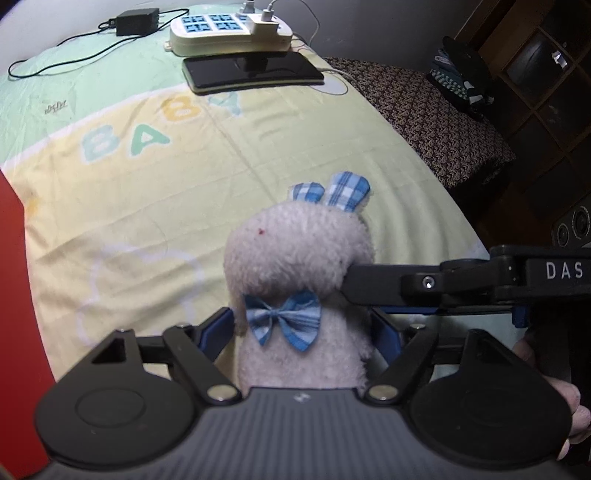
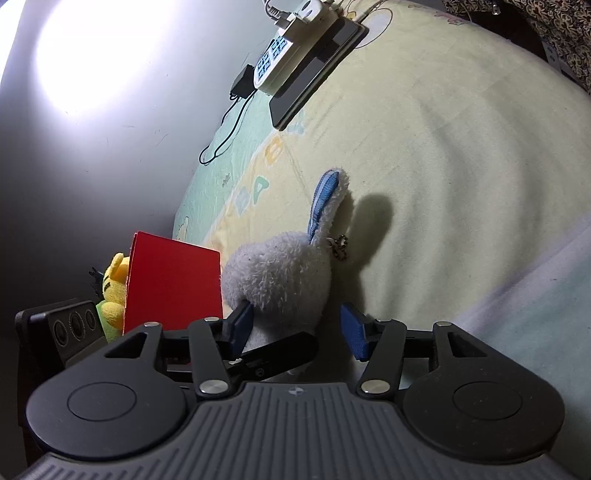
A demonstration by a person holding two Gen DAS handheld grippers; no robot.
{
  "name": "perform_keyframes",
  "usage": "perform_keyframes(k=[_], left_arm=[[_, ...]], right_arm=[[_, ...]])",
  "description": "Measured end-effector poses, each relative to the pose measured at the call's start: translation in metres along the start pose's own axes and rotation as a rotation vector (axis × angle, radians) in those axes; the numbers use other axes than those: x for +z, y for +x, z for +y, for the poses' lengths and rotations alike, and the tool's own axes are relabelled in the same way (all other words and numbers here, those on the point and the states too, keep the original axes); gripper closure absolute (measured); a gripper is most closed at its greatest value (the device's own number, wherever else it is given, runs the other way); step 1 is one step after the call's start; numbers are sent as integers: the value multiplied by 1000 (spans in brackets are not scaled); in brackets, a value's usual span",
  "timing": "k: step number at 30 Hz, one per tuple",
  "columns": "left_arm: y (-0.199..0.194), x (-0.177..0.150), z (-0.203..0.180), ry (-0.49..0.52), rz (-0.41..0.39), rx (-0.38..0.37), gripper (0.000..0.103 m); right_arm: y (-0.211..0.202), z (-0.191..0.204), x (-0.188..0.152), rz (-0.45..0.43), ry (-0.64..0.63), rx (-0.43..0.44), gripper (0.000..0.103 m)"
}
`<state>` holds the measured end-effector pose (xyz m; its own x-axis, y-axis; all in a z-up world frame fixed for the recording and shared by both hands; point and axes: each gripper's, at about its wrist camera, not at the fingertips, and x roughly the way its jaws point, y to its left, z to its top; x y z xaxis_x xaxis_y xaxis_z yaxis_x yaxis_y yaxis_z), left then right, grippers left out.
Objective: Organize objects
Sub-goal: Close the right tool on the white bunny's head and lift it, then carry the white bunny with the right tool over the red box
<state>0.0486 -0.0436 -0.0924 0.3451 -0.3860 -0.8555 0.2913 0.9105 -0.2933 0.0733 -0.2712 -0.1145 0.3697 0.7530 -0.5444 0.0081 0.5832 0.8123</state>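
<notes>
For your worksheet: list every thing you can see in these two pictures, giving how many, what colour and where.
plush rabbit: one, white with blue checked ears and bow, above the sheet, between both grippers
red panel: one, red, standing beside the rabbit
plush toy: one, yellow, behind the red panel
power strip: one, white and blue, far end of the sheet
phone: one, black, in front of the strip
adapter: one, black, corded, beside the strip
sheet: one, yellow and green
patterned cloth: one, brown, beside the sheet
left gripper: black, jaws closed on the rabbit's body
right gripper: black, jaws open at its head
hand: one, partly seen
</notes>
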Motion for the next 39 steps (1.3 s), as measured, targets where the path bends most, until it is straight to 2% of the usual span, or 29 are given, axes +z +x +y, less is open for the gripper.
perform_keyframes(k=[7,12,16,21,23,26,30,32,35,39], left_arm=[[3,5,-4,23,0,55,32],[1,8,1,7,1,49,36],[-2,5,-2,20,0,47,36],[-2,2,-7,38,2,55,36],[-3,-2,-10,48,3,45,37],[-3,-6,-13,55,-6,47,35],[-5,-6,-5,13,-23,19,24],[-4,-5,0,-4,-23,11,23],[-1,-3,-1,6,-22,4,23],[5,-3,-14,60,-21,23,25]], right_arm=[[18,5,4,9,-4,26,42],[20,5,6,15,2,39,43],[17,7,6,7,9,54,50],[14,11,1,4,1,48,51],[10,13,-2,7,-15,39,47],[2,9,-7,-3,6,27,44],[-4,7,-10,-40,35,46,35],[-2,9,-11,-50,31,33,30],[5,15,-13,-44,10,16,30],[18,17,-16,-19,-16,-63,33]])
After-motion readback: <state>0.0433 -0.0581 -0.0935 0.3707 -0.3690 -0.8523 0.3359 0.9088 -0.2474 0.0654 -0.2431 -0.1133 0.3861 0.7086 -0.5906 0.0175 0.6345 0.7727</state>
